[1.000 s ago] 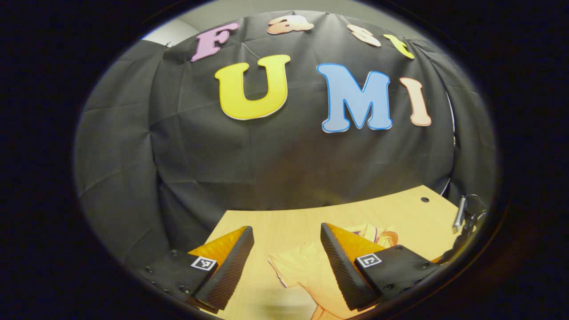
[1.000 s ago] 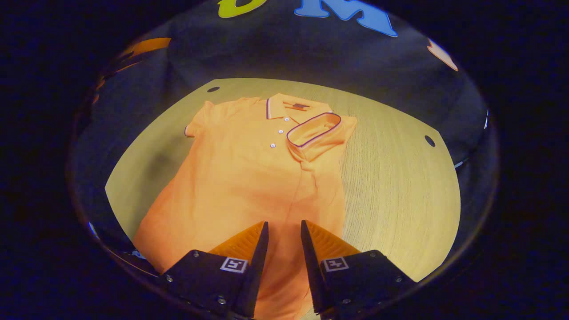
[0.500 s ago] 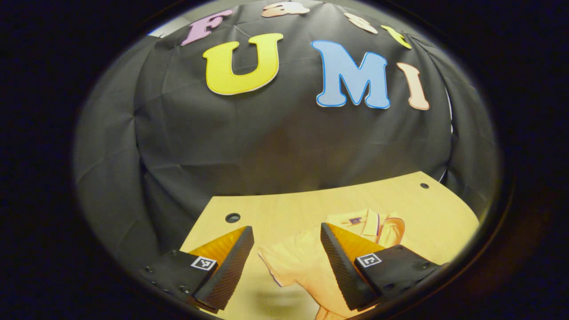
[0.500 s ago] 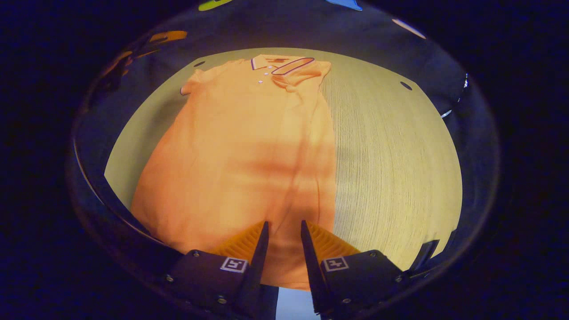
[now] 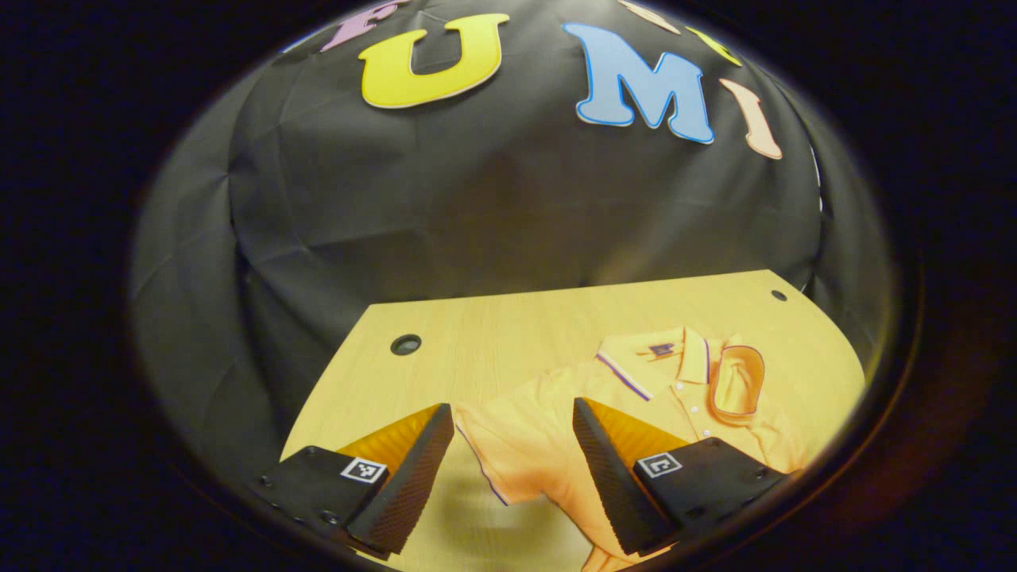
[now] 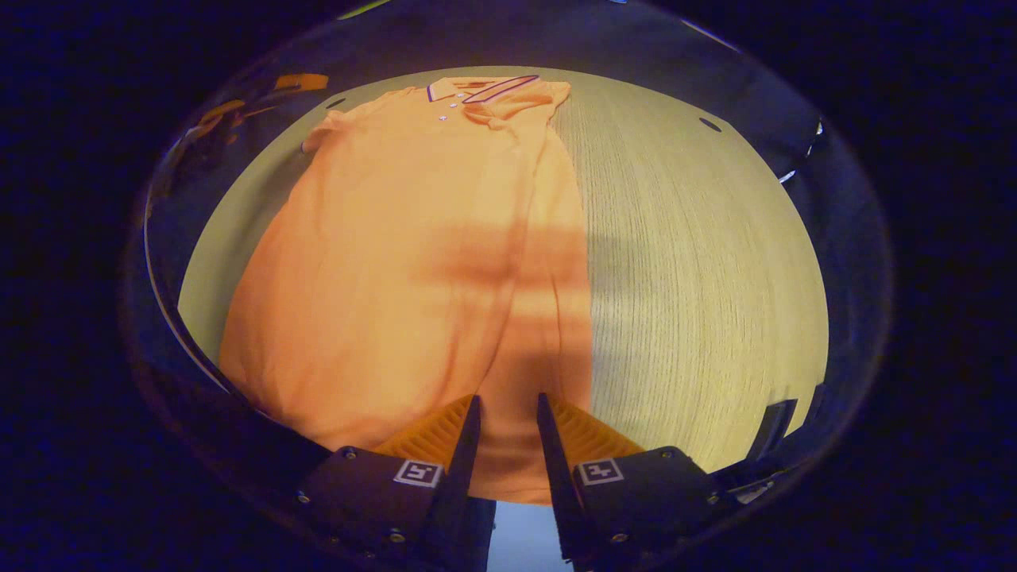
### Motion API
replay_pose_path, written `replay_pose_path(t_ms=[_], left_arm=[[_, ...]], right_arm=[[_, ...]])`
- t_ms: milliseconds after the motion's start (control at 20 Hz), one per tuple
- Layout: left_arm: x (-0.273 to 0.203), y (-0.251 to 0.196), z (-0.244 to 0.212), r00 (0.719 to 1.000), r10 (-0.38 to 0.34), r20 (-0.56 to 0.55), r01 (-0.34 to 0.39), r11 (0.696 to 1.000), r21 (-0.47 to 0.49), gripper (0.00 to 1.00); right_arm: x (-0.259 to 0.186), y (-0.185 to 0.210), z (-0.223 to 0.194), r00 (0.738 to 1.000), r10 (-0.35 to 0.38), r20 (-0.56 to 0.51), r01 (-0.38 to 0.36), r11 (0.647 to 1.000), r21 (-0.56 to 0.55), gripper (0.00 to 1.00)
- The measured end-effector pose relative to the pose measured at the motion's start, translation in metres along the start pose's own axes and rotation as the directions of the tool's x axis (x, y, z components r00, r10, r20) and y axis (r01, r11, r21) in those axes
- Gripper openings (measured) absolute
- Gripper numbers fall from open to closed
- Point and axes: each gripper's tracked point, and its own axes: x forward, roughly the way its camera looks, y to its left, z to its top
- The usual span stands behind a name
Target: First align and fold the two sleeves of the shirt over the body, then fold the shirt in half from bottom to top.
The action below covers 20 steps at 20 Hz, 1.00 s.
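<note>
Here the orange short-sleeved polo shirt (image 6: 413, 262) lies flat on the pale wooden table (image 6: 699, 262), one sleeve (image 6: 516, 99) folded over its chest at upper centre, the other sleeve (image 5: 508, 449) spread between the gaping left gripper (image 5: 512, 469), so that sleeve likely needs folding next, while the right gripper (image 6: 508, 445), narrowly parted and gripping nothing, hovers over the hem.

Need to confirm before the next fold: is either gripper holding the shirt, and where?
No. The left gripper is open above the unfolded sleeve; the right gripper hovers, gapped, over the hem.

From the left gripper view, my left hand-held gripper (image 5: 512, 469) hid part of the shirt (image 5: 548, 429); its lower body ran off the picture's edge.
</note>
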Motion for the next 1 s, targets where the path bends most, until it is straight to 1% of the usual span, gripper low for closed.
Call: replay_pose_path(t_ms=[50,150,450,700,1000], left_arm=[[0.006,-0.001,-0.01,1.0,0.0,-0.021,0.0,1.0,-0.003,0.99],[0.014,-0.003,-0.028,0.998,-0.003,-0.062,0.003,1.0,-0.012,1.0],[0.041,-0.001,-0.067,0.99,0.016,-0.143,-0.024,0.998,-0.051,1.0],[0.057,-0.001,-0.083,0.983,0.025,-0.182,-0.037,0.997,-0.062,1.0],[0.063,-0.002,-0.093,0.98,0.031,-0.199,-0.053,0.993,-0.107,0.98]], right_arm=[[0.0,0.0,-0.001,1.0,0.0,-0.003,0.0,1.0,-0.005,0.47],[0.0,-0.001,-0.002,1.0,0.003,-0.007,-0.003,1.0,0.008,0.47],[0.002,0.0,-0.002,1.0,0.003,-0.015,-0.003,1.0,0.002,0.47],[0.003,0.0,-0.001,1.0,0.004,-0.027,-0.004,1.0,-0.007,0.47],[0.003,0.0,-0.002,1.0,0.003,-0.028,-0.004,1.0,-0.006,0.47]])
